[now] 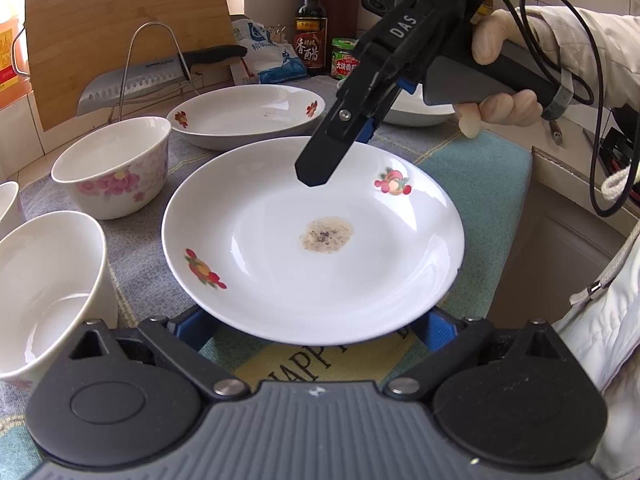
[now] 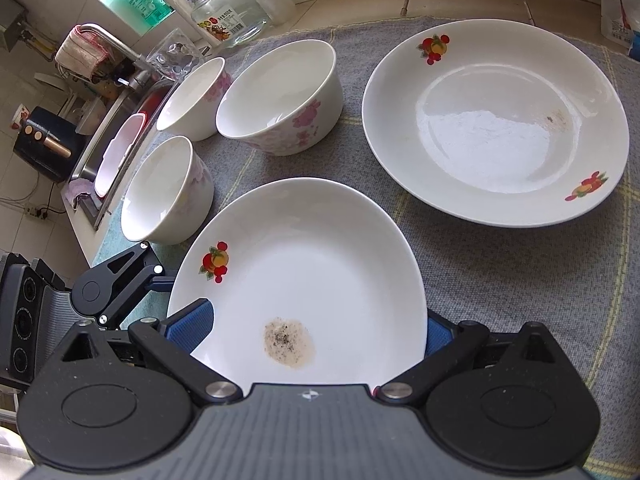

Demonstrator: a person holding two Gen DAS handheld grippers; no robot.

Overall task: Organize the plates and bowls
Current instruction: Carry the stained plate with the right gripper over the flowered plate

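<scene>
A white plate with fruit prints and a brown stain is held above the mat; it also shows in the right wrist view. My left gripper has its blue pads at the plate's near rim, mostly hidden under it. My right gripper grips the plate's far rim, one finger over it. A second fruit-print plate lies on the grey mat. Three floral bowls stand at the left.
A knife on a wire rack, a cutting board, a vinegar bottle and a jar stand behind. Another white dish sits behind the right gripper. A sink lies left of the counter. A glass jar stands at the back.
</scene>
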